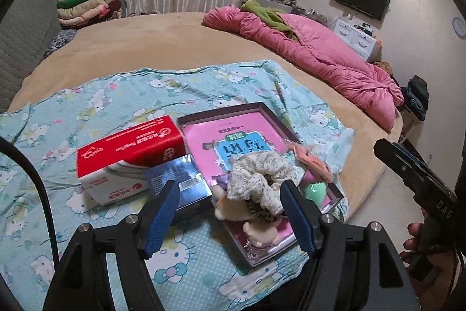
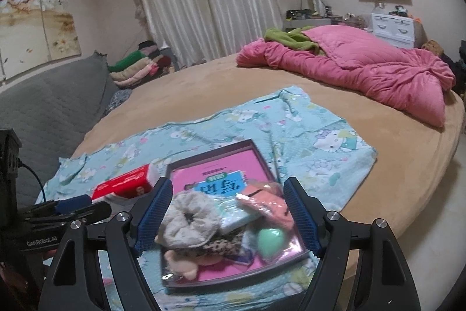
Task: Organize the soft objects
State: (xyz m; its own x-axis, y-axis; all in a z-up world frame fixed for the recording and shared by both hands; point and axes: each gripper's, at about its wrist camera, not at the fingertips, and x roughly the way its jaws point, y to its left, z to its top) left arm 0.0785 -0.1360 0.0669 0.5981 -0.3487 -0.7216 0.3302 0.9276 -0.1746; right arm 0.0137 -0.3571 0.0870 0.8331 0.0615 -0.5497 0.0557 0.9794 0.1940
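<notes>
a: left gripper point(image 1: 230, 212) and right gripper point(image 2: 227, 214) both stand wide apart, holding nothing, over the near end of the tray point(image 1: 263, 260).

b: soft items?

a: heaped in that tray: floral scrunchie point(image 1: 256, 177) uppermost, plush toy point(image 1: 233, 209) beneath, green ball point(image 1: 316, 191) beside. advised: straddle the scrunchie's folded rim, close gently, lift clear.

b: beyond?

a: tissue box point(image 1: 128, 153), then pink quilt point(image 1: 320, 54).

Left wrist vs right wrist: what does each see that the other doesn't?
Left wrist only: the wall clock and the blue foil packet beside the tray.
Right wrist only: the landscape painting above the grey sofa.
Both: floral scrunchie and green egg in the tray, red tissue box, pink quilt, both grippers open.
</notes>
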